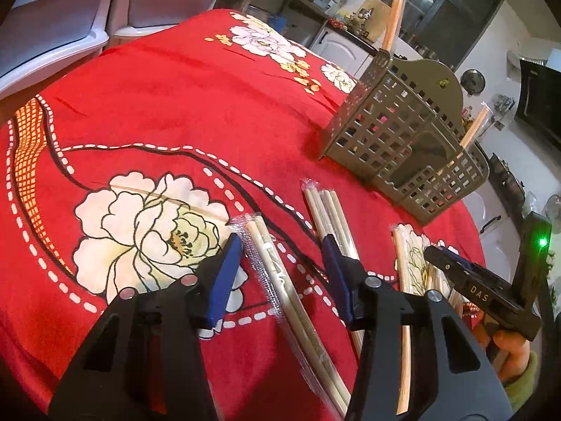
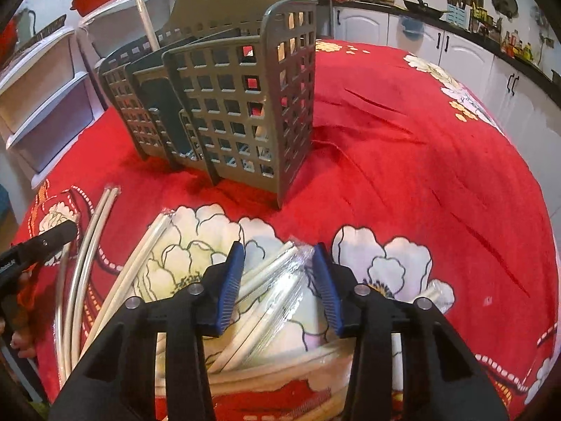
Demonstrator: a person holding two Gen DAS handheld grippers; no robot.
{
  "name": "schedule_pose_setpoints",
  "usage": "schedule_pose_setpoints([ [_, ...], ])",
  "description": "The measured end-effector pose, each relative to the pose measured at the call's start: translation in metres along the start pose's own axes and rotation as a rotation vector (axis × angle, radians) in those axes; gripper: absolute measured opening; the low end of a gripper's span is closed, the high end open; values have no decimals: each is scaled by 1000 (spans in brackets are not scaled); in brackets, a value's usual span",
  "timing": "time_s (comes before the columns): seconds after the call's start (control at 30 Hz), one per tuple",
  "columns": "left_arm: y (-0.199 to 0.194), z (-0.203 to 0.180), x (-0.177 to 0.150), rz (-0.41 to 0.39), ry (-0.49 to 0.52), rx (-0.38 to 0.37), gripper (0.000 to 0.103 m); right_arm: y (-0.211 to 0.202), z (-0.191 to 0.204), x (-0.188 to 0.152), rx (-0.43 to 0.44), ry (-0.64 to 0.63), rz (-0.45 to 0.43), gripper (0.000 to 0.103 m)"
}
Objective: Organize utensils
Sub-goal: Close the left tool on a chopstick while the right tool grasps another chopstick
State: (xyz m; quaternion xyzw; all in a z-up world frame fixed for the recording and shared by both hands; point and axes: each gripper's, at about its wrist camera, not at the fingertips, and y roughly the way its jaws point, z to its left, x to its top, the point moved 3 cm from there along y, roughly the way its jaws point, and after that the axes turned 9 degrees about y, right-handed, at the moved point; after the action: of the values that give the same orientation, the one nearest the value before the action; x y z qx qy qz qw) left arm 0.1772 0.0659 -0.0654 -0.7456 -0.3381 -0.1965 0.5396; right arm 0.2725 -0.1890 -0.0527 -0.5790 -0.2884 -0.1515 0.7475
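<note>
The left tongs [image 1: 282,273] stand apart astride a wrapped chopstick pair [image 1: 277,280] flat on the table [image 1: 157,105], pads not yet pressing. The right tongs [image 2: 278,280], also apart, straddle another wrapped pair [image 2: 270,287] amid a loose heap. The slick wrap could slip, or a neighbouring pair catch and drag along. Beyond, the grey utensil caddy [image 2: 231,105] has narrow compartments; a tilted pair might strike a divider.

Left gripper [image 1: 284,273] over wrapped chopsticks [image 1: 280,280] on the red flowered cloth [image 1: 168,105].
One pack lies between its part-open blue pads, untouched; a grey slotted basket [image 1: 396,133] stands near the surface's far right edge.
</note>
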Motion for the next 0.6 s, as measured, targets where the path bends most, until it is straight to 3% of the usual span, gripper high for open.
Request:
schedule_pose_setpoints([
  [0.1, 1, 3, 2, 0, -13, -2, 31, 1, -1, 4, 1, -9, -4, 23],
  [0.17, 2, 6, 3, 0, -28, -7, 25, 0, 0, 7, -1, -27, -15, 11],
  [0.37, 4, 17, 6, 6, -81, -38, 9, -9, 2, 15, 82, 7, -39, 4],
  [0.6, 8, 23, 14, 10, -123, -65, 4, -25, 10, 21, 134, 24, -78, 4],
])
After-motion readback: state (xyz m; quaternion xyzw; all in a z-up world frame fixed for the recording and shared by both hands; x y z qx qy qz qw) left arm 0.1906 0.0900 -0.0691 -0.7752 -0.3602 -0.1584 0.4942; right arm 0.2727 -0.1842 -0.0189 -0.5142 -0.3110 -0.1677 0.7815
